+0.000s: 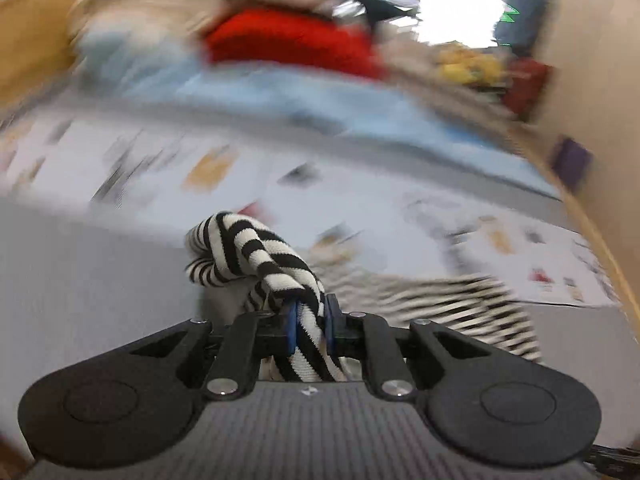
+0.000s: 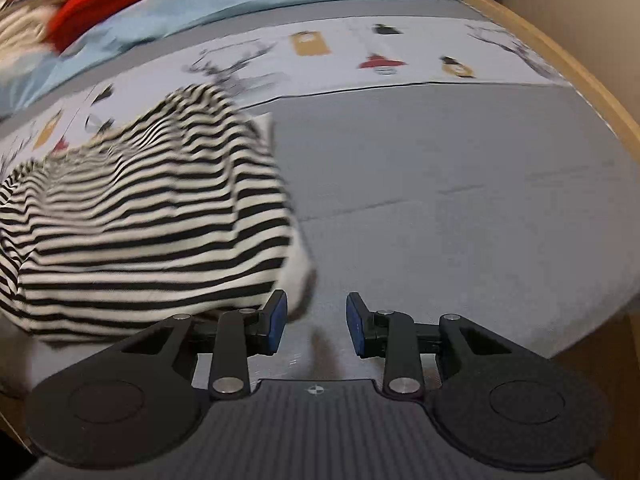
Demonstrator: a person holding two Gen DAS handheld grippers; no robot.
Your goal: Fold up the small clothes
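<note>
The left claw [image 1: 310,326] is clenched on a bunched fold of a black-and-white striped garment [image 1: 256,256], which rises just ahead of its blue pads [image 1: 291,328]. The right claw [image 2: 316,322] stands released with nothing between its pads, above a grey mat [image 2: 460,200]. The striped garment [image 2: 152,216] lies just left of and ahead of this claw. Farther ahead, blurred, are a printed cloth [image 2: 340,52] and a red garment [image 1: 292,40].

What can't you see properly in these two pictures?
- Pile of clothes, left wrist view: motion blur smears it, so only red and light blue show, not what each piece is.
- Striped garment, right wrist view: the left edge cuts it off, so its kind is unclear.
- Left gripper: bunched stripes hide how much cloth it pinches.
</note>
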